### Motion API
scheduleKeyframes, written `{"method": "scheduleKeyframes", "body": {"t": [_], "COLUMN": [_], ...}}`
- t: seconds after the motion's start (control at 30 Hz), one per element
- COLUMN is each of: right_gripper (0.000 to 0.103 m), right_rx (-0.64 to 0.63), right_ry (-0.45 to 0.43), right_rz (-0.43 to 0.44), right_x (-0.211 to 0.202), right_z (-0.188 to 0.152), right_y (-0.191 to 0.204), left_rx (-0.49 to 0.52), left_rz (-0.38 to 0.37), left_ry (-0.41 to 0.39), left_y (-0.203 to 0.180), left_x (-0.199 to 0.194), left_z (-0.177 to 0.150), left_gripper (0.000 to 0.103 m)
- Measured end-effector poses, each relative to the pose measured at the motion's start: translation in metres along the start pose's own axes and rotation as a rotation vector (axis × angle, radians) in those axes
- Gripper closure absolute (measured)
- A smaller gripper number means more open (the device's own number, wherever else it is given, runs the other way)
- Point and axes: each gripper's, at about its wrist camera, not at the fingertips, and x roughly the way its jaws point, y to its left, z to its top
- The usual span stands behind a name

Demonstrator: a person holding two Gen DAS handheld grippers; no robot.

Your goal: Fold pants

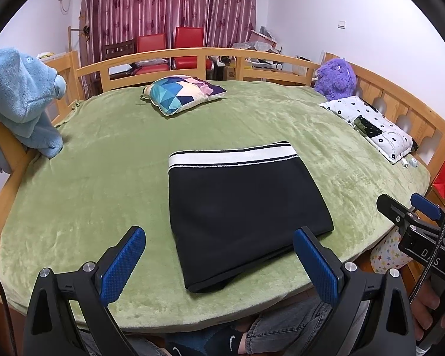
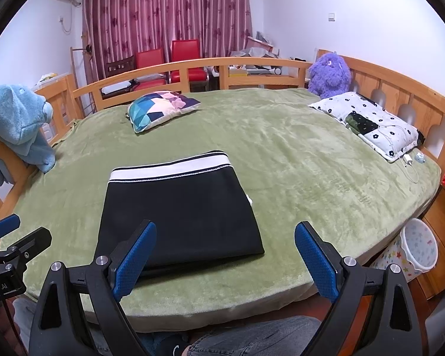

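Black pants (image 1: 240, 210) with a white waistband lie folded into a flat rectangle on the green blanket (image 1: 103, 178), waistband at the far end. My left gripper (image 1: 219, 255) is open, its blue pads held above the near edge of the pants, nothing between them. In the right wrist view the same pants (image 2: 180, 210) lie left of centre. My right gripper (image 2: 225, 252) is open too, over the pants' near right corner, holding nothing. The right gripper (image 1: 412, 210) also shows at the right edge of the left wrist view, and the left gripper (image 2: 6, 231) at the left edge of the right one.
A patterned cushion (image 1: 182, 93) lies at the far side of the bed. A white flowered pillow (image 1: 370, 124) and a purple plush toy (image 1: 336, 78) are on the right. A blue plush (image 1: 20, 98) hangs on the wooden rail at left. A star-print bin (image 2: 412, 249) stands beside the bed. The person's legs are below.
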Motion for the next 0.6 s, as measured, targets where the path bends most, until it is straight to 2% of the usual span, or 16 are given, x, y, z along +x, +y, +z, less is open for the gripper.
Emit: {"method": "scheduleKeyframes", "body": {"t": [0.6], "right_gripper": [0.01], "right_rx": [-0.013], "right_ry": [0.002], "right_rz": [0.017], "right_x": [0.002], "right_z": [0.0001], "right_y": [-0.0003], "left_rx": [-0.015], "left_rz": [0.004], "left_ry": [-0.002], "left_y": [0.0053], "left_x": [-0.0018], "left_z": [-0.0003], "left_gripper": [0.002]}}
